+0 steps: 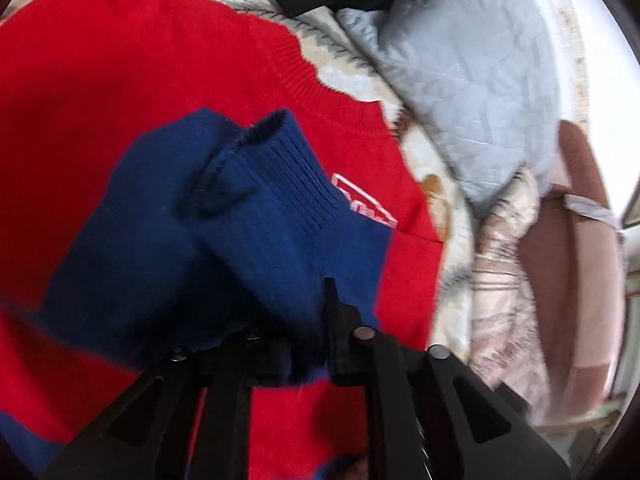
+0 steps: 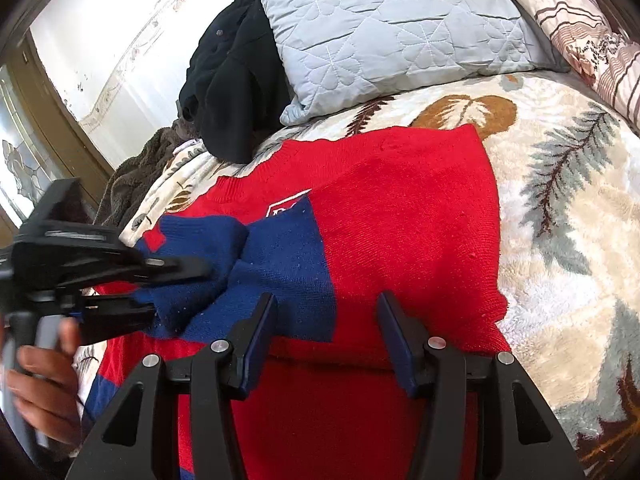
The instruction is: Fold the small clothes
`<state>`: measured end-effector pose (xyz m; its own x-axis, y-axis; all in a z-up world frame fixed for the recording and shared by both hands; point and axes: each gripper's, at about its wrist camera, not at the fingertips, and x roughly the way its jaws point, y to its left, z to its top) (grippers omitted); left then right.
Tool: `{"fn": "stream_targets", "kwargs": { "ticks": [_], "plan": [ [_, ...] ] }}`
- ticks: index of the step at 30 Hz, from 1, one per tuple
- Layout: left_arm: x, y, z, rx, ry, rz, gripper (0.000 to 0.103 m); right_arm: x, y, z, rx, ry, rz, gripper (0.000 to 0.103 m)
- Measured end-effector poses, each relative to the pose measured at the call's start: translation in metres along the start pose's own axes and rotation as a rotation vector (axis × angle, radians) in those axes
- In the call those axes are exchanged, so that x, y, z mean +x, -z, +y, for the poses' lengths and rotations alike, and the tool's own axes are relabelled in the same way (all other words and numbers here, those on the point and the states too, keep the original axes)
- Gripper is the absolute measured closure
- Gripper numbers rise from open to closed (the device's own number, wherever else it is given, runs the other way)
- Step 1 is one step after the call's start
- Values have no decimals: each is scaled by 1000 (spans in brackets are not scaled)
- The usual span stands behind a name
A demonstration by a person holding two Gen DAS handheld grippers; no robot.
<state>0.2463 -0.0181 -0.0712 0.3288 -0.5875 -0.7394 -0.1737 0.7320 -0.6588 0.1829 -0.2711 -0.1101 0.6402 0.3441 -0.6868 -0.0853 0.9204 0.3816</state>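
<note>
You are in the middle of folding a sleeve inward. The red sweater (image 2: 400, 216) lies flat on the patterned blanket (image 2: 568, 200), filling the centre and lower part of the right wrist view. Its blue sleeve (image 2: 256, 256) already lies across the chest, at centre left of that view, partly covering the white logo (image 2: 286, 205).

Your left gripper (image 2: 148, 284) comes in from the left edge of the frame, and the blue knit sits bunched between its two fingers. The gap between them is narrow, but I cannot tell whether the pads really press on the cloth or have let it loose. In the left wrist view the ribbed cuff (image 1: 276, 168) stands up in the middle of the picture, above the fingers.

Your right gripper (image 2: 326, 322), at the lower centre, has its jaws apart and nothing is between them; it hangs just over the red cloth beside the sleeve edge.

I think the next move is to free the sleeve and leave it flat. Take the left gripper away without dragging the knit, because the cuff looks crumpled. Then the other sleeve needs the same fold.
</note>
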Motion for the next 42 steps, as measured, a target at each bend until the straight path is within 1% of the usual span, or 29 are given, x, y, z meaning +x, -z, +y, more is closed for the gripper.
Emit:
{"fn": "stream_targets", "kwargs": {
  "ticks": [1,2,3,4,5,6,8,9,10,12,13,14,15,17,18,19,20,21,22,23,24,27,29,31,34,37,39,40,42],
  "plan": [
    [-15,3,3,13,34,-8,84,0,0,0,-1,2,3,49],
    [-35,8,7,33,76,-34,75,1,-1,0,-3,7,7,49],
    [-49,11,11,45,98,-57,57,1,-2,2,-6,13,12,49],
    [-68,16,20,53,116,-90,48,0,-4,5,-16,32,21,49],
    [-86,21,32,51,122,-129,42,-1,-6,10,-27,50,24,49],
    [-101,24,44,45,126,-162,42,-5,-9,18,-41,54,19,47],
    [-121,25,70,27,128,-203,42,-11,-13,37,-76,11,-5,47],
    [-124,24,79,16,118,-218,42,-13,-16,53,-109,-5,-15,43],
    [-127,21,89,3,108,-235,42,-12,-18,67,-143,-9,-17,35],
    [-124,13,104,-37,113,-243,42,-6,-18,97,-229,0,-11,29],
    [-121,10,112,-61,135,-238,42,-2,-17,112,-274,6,-5,29],
    [-116,8,118,-81,154,-233,42,8,-14,130,-343,24,12,28],
    [-113,6,123,-97,159,-231,42,15,-12,139,-379,45,20,28],
    [-107,-1,132,-126,147,-220,42,35,-8,154,-453,137,33,28],
    [-106,-5,135,-142,164,-216,42,46,-8,157,-465,173,41,30],
    [-107,-6,137,-149,173,-219,42,54,-10,156,-456,193,47,33],
    [-108,-7,137,-156,175,-229,42,58,-13,154,-433,189,42,38],
    [-106,-9,135,-158,172,-239,42,59,-16,150,-415,178,34,56],
    [-107,-11,135,-158,160,-244,42,60,-19,143,-386,160,34,79],
    [-106,-14,137,-163,158,-244,42,60,-24,136,-355,150,39,89],
    [-105,-14,138,-169,163,-242,42,58,-28,130,-329,142,38,93],
    [-103,-17,139,-181,166,-239,42,40,-40,103,-232,122,-4,96],
    [-103,-17,138,-176,156,-241,42,27,-50,78,-138,106,-27,96],
    [-101,-16,134,-162,135,-246,42,14,-58,52,-44,97,-54,97],
    [-100,-15,131,-134,103,-247,42,-2,-60,17,70,91,-87,98],
    [-97,-13,123,-95,56,-246,42,-6,-52,-11,148,95,-76,98],
    [-96,-11,119,-71,26,-248,42,1,-41,-27,198,96,-19,98],
    [-96,-10,117,-60,11,-252,42,2,-39,-33,222,94,-7,94],
    [-95,-9,114,-41,-11,-257,42,-2,-35,-41,289,42,-27,90]
  ]
}}
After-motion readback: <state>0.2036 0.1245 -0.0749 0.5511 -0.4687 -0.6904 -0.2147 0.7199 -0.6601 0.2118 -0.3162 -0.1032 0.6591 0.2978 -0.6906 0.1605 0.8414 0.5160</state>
